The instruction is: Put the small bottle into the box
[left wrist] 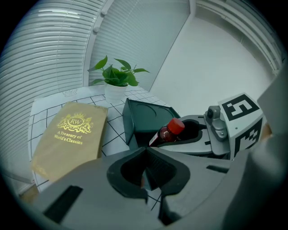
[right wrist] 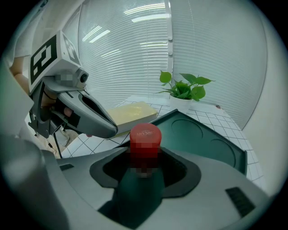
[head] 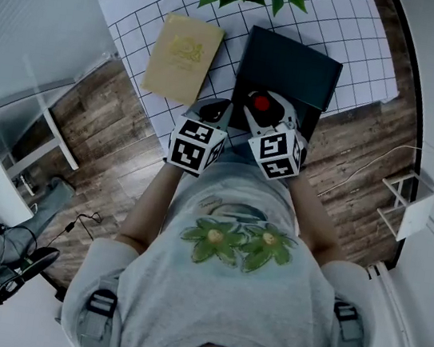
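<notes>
Above the dark green box, the right gripper clamps a small red-capped bottle, while the left gripper sits closed, empty.

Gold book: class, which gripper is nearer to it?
Left. Left gripper hangs just off the book; right gripper, holding the small bottle, is farther, by the box.

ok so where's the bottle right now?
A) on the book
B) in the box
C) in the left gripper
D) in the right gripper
D: the right gripper view shows the red-capped bottle clamped between the jaws of the right gripper, not yet in the box; the left gripper is shut on nothing.
</notes>
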Motion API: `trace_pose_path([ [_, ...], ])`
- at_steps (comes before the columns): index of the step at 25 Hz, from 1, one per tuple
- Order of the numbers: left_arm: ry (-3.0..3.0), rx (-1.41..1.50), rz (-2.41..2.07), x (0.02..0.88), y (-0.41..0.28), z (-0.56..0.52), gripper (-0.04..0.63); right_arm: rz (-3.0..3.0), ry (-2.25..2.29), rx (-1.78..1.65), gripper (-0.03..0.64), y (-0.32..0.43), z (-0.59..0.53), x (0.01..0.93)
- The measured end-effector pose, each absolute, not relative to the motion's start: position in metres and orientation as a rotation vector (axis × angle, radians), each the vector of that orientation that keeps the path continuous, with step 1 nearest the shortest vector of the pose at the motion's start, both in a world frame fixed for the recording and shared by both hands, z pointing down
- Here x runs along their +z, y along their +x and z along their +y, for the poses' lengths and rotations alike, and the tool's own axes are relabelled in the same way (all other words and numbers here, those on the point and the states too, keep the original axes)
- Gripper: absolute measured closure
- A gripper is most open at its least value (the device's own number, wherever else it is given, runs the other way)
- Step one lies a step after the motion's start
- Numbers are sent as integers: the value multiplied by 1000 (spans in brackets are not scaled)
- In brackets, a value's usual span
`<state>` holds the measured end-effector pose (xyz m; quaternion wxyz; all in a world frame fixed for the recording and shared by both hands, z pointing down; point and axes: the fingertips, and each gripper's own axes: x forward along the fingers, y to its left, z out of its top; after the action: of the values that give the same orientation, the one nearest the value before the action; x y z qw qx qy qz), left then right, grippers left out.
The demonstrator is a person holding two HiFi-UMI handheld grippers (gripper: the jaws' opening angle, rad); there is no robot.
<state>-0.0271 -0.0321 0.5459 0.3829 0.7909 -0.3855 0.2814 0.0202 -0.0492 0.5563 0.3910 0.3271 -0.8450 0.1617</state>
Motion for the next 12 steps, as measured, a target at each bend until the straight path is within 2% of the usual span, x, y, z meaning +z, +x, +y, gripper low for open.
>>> trace_pose_path([
  [12, 2011, 721, -979, 549, -30, -33, 589, -2125, 823, 405, 399, 21, -49, 565],
])
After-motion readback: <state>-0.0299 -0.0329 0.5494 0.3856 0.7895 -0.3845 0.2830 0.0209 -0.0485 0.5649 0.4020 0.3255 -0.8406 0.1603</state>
